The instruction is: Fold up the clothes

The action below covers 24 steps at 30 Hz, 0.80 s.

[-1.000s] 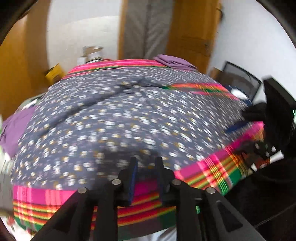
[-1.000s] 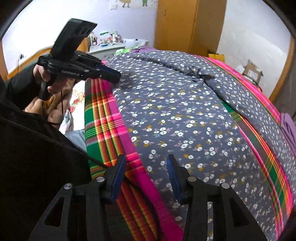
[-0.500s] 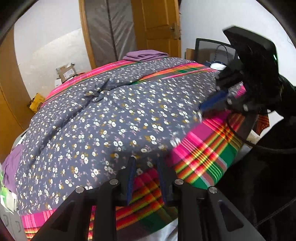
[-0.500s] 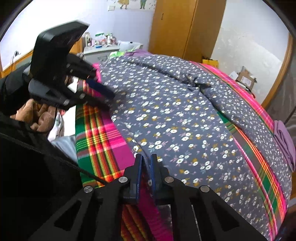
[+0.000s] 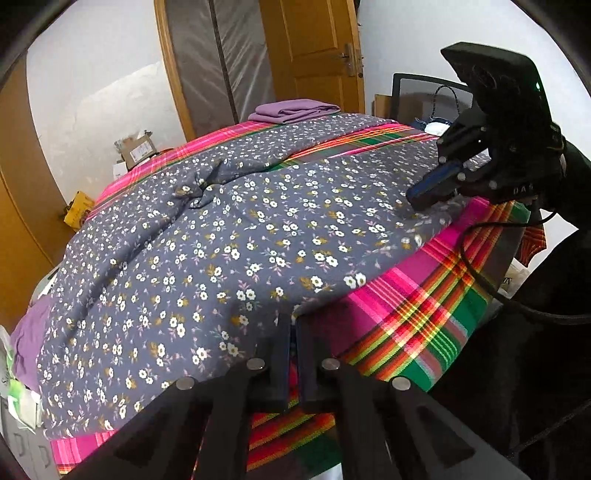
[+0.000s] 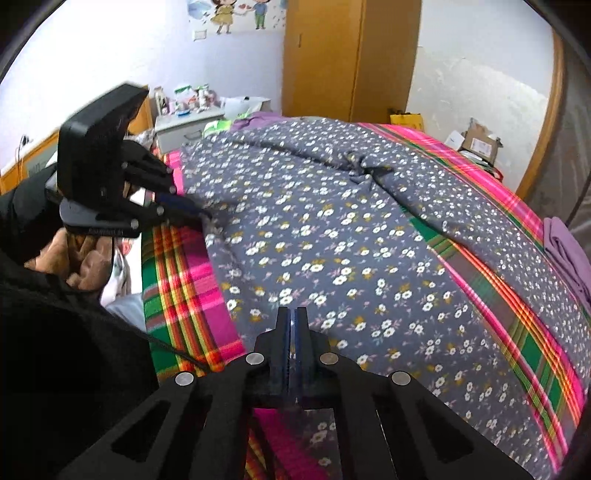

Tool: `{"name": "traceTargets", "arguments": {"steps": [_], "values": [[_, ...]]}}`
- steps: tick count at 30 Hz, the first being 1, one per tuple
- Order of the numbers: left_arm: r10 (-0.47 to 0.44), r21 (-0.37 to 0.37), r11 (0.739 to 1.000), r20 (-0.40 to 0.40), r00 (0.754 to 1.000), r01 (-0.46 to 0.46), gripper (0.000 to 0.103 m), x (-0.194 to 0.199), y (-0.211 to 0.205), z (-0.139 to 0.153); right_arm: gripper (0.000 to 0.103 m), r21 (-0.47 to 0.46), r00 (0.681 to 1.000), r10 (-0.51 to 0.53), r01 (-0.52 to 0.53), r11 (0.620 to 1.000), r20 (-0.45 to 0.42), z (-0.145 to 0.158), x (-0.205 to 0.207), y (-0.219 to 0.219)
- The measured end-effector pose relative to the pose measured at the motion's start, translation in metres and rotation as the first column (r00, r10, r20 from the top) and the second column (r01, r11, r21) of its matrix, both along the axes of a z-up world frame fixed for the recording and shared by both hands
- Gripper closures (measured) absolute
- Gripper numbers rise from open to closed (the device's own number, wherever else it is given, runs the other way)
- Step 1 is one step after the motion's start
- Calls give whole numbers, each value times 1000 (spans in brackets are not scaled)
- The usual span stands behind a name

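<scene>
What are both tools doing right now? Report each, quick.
Left tool: closed on the near hem of the floral garment.
Right tool: closed on the same hem.

Matt floral cloth garment [image 5: 229, 236] over woven plaid blanket [image 5: 417, 314]; glossy wooden door [image 5: 310, 55]

Pretty ordinary bedroom. White walls [image 6: 476, 74], a bit scuffed low down, lit evenly and bright. In the right wrist view a tall wooden wardrobe [image 6: 351, 55] sits top centre, with a cartoon wall sticker [image 6: 236, 14] to its left and a cluttered grey bedside cabinet [image 6: 184, 125] at left below it. An open cardboard box [image 6: 480, 142] sits by the wall at right. In the left wrist view, a wooden door [image 5: 314, 55] is top centre, with a black mesh chair [image 5: 424, 96] at upper right.
</scene>
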<state>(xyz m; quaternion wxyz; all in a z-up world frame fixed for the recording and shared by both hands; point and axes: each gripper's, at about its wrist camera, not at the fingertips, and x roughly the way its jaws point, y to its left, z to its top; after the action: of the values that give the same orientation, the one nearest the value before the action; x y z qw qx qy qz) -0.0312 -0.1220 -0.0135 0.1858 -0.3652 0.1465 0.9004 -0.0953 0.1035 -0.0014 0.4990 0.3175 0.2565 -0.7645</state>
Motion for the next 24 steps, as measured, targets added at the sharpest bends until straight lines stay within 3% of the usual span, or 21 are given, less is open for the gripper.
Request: {"name": "traceTargets", "arguments": {"steps": [2, 3, 4, 6, 7, 11, 12, 13, 24], "values": [[9, 28, 1000, -10, 1000, -8, 101, 0, -3, 6, 99, 18, 999, 32, -32, 999, -10, -1, 6, -2], [12, 46, 999, -13, 1000, -11, 101, 0, -5, 9, 90, 30, 999, 46, -45, 999, -23, -2, 9, -4], [15, 61, 998, -18, 1000, -14, 101, -1, -7, 12, 72, 41, 997, 56, -55, 998, -44, -2, 13, -7], [18, 79, 997, -23, 1000, -16, 101, -2, -9, 17, 58, 46, 995, 71, -68, 997, -76, -3, 19, -11], [18, 82, 996, -23, 1000, -16, 101, -2, -9, 17, 58, 46, 993, 82, -78, 996, -83, -4, 20, -13], [12, 81, 997, -18, 1000, -10, 101, -3, -8, 18, 63, 100, 990, 59, -46, 994, -130, -13, 12, -27], [8, 84, 996, -16, 1000, -6, 101, -1, -7, 18, 87, 110, 990, 49, -35, 993, -133, -15, 9, -29], [4, 87, 996, -13, 1000, -3, 101, 0, -6, 18, 98, 112, 990, 43, -28, 993, -135, -16, 6, -29], [-27, 117, 993, 60, 998, 20, 101, 11, -8, 1, 97, 145, 986, 147, -133, 980, -83, -16, 14, -19]]}}
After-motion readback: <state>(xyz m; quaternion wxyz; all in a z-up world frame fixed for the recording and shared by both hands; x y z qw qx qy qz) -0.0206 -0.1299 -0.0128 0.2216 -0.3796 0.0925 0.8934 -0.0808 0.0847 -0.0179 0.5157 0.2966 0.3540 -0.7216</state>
